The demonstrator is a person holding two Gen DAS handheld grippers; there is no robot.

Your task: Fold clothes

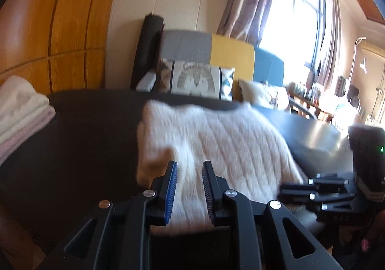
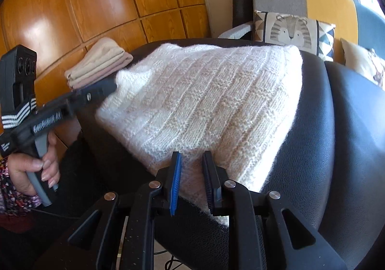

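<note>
The white knitted sweater [image 2: 204, 101] lay partly folded on the dark leather surface [image 2: 349, 149], with its far edge at the surface's back edge and its near corner at the front edge. A stack of folded garments [image 2: 98, 63] rested at the far left corner.

The right gripper [image 2: 191, 178] stood at the sweater's near corner. Knit fabric showed in the narrow gap between its jaws, and the pads appeared to pinch it. The left gripper [image 1: 190, 188] met the sweater's left edge. Its jaws stood narrowly apart over fabric, but blur in the left wrist view prevented confirmation that the pads pressed on it. The person's hand [image 2: 36, 169] held the left gripper's handle.

The sweater appeared soft, thick and light. It would likely sag and stretch when lifted and offer no stiffness. The fuzzy knit should grip the ribbed pads well. The recommended hold was on a doubled edge or corner, taking all layers, with both grippers well apart along the same edge.
</note>
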